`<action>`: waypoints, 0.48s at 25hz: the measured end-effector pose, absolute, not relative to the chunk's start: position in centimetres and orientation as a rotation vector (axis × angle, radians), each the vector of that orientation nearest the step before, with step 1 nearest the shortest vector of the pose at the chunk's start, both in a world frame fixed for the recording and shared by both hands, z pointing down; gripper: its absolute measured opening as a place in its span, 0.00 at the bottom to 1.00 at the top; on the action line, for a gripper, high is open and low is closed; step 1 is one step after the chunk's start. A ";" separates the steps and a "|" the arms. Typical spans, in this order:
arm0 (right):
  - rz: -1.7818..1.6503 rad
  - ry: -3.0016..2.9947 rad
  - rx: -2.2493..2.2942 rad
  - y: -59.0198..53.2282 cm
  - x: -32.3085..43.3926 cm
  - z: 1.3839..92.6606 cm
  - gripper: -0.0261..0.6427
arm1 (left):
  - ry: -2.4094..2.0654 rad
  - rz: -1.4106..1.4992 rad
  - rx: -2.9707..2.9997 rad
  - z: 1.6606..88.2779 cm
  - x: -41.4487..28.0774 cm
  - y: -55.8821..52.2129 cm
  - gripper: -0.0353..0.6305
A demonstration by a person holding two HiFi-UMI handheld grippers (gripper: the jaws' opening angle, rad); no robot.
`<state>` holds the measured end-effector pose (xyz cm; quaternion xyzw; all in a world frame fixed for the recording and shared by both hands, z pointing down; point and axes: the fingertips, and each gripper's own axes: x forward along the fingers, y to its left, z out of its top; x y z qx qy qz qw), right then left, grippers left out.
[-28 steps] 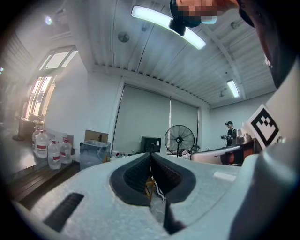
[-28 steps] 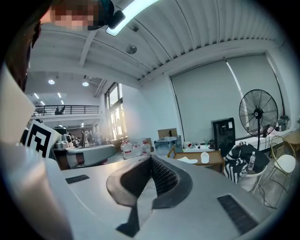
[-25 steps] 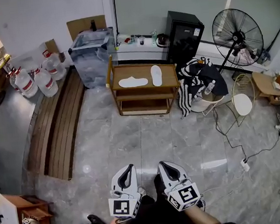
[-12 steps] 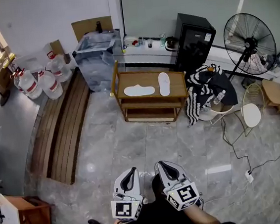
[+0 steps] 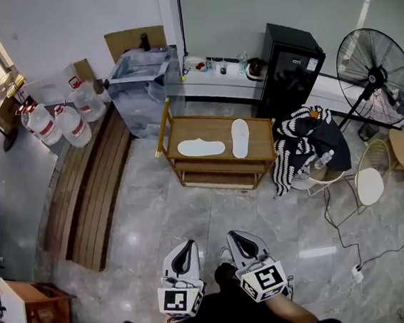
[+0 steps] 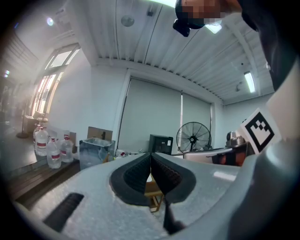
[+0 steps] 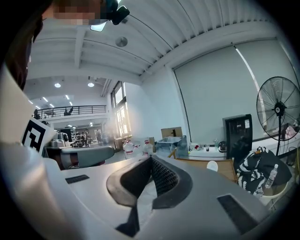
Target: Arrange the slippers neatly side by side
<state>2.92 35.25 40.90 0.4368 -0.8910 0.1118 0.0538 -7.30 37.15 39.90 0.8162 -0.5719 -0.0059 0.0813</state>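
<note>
Two white slippers lie on a low wooden table (image 5: 217, 164) across the room. One slipper (image 5: 201, 147) lies crosswise on the left. The other slipper (image 5: 240, 138) lies lengthwise to its right, at a right angle to the first. My left gripper (image 5: 189, 243) and right gripper (image 5: 233, 234) are held side by side low in the head view, well short of the table, both shut with nothing in them. In the left gripper view the left gripper's (image 6: 150, 154) pads meet. The right gripper (image 7: 151, 157) points level toward the table, where one slipper (image 7: 212, 165) shows.
Left of the table lie wooden planks (image 5: 90, 190) and several water bottles (image 5: 54, 122). A glass tank (image 5: 140, 85) and a black cabinet (image 5: 292, 65) stand behind the table. On its right are a chair with a striped cloth (image 5: 304, 143), a fan (image 5: 382, 66) and floor cables (image 5: 337, 215).
The table with the slippers has slid lower and nearer in the head view as I move toward it. Both grippers stay shut and side by side.
</note>
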 end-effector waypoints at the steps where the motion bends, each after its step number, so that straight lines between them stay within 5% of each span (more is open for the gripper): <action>1: 0.338 -2.712 1.318 34.1 3.3 40.8 0.05 | -1.723 -0.013 2.436 39.8 -7.0 36.2 0.08; 12: 0.322 -2.745 1.283 25.7 7.5 40.6 0.06 | -1.843 0.044 2.385 39.1 -4.4 29.2 0.08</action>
